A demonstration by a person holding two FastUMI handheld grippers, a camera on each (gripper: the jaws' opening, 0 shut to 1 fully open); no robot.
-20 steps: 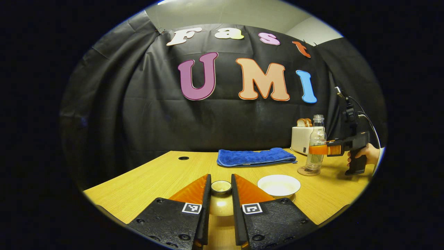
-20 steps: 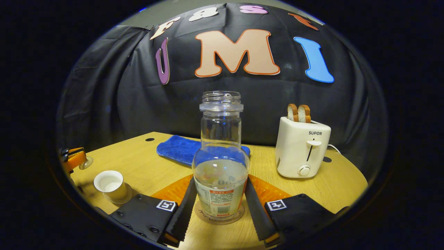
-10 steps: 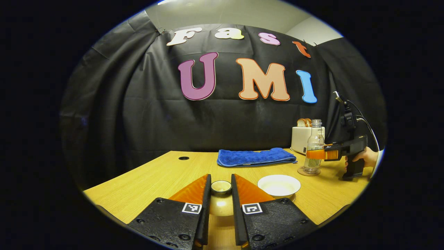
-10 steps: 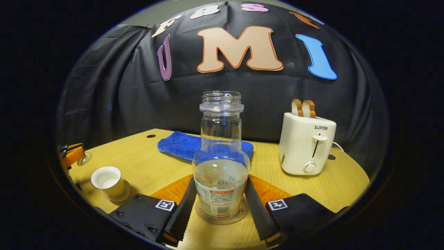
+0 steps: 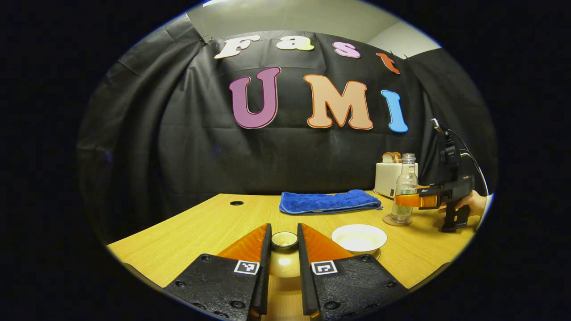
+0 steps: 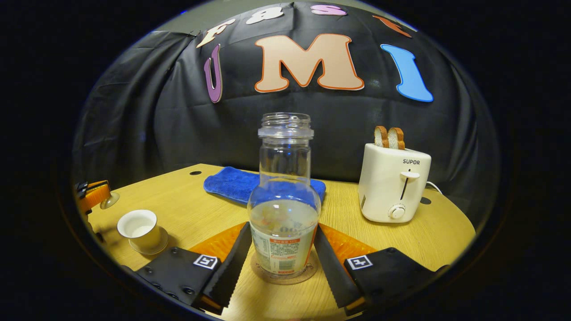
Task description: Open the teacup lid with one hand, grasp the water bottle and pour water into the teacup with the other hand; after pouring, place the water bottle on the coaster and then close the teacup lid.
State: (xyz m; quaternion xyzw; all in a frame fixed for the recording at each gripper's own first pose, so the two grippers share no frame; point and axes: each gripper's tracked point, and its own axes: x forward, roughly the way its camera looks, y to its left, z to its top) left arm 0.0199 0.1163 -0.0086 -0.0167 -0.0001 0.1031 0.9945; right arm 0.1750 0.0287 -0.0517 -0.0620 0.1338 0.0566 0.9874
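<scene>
The lid sits between the two fingers of the left gripper, and both fingers press on it from the sides. Only its round top knob and a bit of its curved body can be seen; the rest is hidden by the fingers. In the right gripper view, the left gripper is cut off at the far left edge, and the lid it holds is just a small pale shape there, up off the table.

The teacup stands open on its saucer, just to the right of the left gripper. In the right gripper view the teacup is at the lower left, and it is hard to tell how much water is in it.

The water bottle stands upright on the round coaster, with some water in its lower part and no cap on. It is right between the fingers of the right gripper. The jaws are a little wider than the bottle, with a thin gap showing on each side, so they do not squeeze it. Far off in the left gripper view, the water bottle is small, and a hand holding the right gripper is partly cut off at the edge.

A blue towel lies behind the bottle, and a white toaster with two slices of bread stands to the right.
</scene>
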